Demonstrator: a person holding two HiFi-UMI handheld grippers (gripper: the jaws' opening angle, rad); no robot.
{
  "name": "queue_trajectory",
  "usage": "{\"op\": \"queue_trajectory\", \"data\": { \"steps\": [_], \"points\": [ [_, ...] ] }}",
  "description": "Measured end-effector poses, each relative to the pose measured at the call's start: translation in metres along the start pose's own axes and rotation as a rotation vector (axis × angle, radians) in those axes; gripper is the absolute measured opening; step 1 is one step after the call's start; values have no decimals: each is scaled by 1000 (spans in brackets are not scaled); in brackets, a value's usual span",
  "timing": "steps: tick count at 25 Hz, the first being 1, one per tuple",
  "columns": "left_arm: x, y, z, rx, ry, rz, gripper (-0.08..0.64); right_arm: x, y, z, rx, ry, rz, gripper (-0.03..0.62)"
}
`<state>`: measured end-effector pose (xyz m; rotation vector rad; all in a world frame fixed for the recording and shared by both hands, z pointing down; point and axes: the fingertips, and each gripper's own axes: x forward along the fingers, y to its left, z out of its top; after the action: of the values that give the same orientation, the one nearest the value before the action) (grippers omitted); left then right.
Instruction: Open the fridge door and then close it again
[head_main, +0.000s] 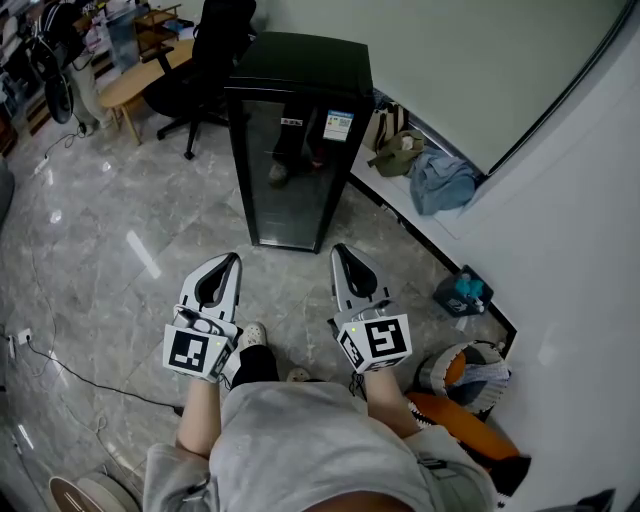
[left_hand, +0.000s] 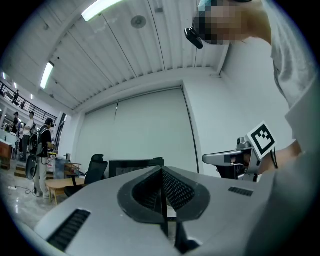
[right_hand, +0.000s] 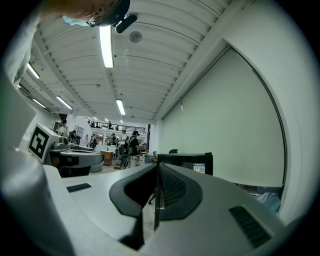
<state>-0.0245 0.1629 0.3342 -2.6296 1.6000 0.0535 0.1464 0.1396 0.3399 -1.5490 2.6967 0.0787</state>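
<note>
Step in hand, by my read: the approach, door not yet touched. The black box-shaped mini fridge (head_main: 300, 60) stands on the grey marble-look floor (head_main: 120, 250) near the white wall. It is straight ahead of the person and well apart from both tools. Its dark glass door (head_main: 290, 170) faces the person and looks fully closed. A small blue-and-white sticker (head_main: 338, 125) sits at the door's upper right corner in the head view.

Left tool (head_main: 232, 260): jaws pressed together, nothing between them. Right tool (head_main: 339, 250): same, pressed together, empty. Both are held level, side by side, pointing at the fridge.

To do it well:
- Use one tool only, likely the one nearer the door's free edge.
- No handle or hinge side can be made out from here, so look for a lip or recess along the door edge once closer.
- Spread that tool's jaws before arriving, not at the door.
- Hook or pinch the edge and pull along the door's arc, not straight back. The fridge looks small and may slide or tip on the smooth floor.
- Keep the other tool out of the swing.
- The front is glass, so don't jab it with the tips.
- The black office chair (head_main: 215, 50) sits close on the left and may limit the swing if the door opens that way.
</note>
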Motion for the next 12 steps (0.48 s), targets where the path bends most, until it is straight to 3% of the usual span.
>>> {"op": "queue_trajectory", "data": {
  "steps": [12],
  "points": [
    [77,84,-9,10,17,-101,15,97,-18,0,-1,-10,-99,25]
  ]
}}
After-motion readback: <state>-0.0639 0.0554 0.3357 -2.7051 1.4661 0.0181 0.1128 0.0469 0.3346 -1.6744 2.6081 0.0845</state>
